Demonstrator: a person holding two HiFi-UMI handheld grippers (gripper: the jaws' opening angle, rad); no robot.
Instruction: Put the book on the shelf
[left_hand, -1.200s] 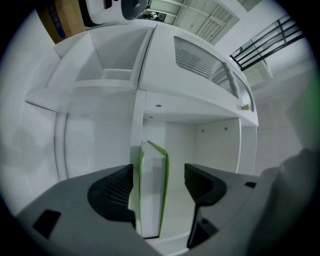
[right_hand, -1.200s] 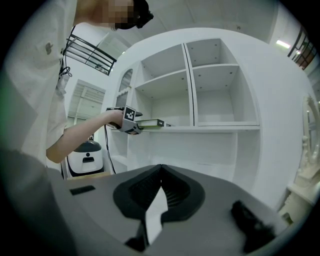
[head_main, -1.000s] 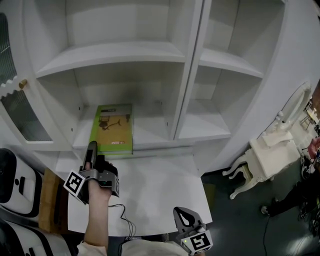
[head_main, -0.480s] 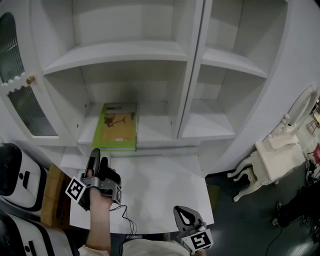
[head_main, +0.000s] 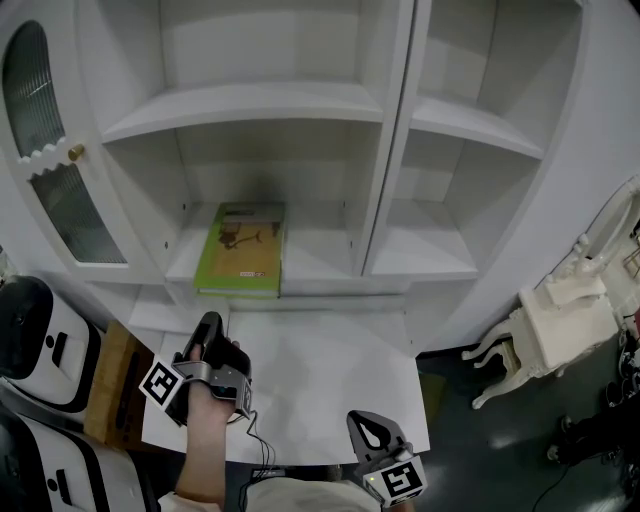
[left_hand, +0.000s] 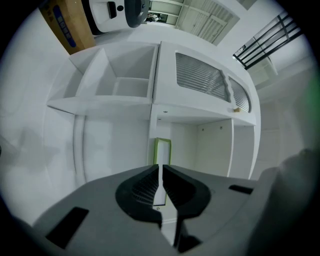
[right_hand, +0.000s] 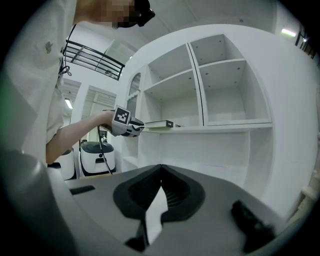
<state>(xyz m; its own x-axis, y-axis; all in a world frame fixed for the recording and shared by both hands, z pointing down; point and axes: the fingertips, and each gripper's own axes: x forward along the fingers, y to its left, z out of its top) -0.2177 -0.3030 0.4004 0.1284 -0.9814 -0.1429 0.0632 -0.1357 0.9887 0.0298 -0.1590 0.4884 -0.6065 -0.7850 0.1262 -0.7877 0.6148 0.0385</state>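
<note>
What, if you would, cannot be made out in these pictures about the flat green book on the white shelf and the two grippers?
- Flat green book: its cover print is too small to read in the head view.
- Its near end: hidden in the left gripper view behind the black left gripper, whose jaws are closing with nothing between them.
- Black right gripper: cut off by the head view's bottom edge.

Left gripper (head_main: 209, 324) closing, empty, right gripper (head_main: 366, 427) closed, empty
</note>
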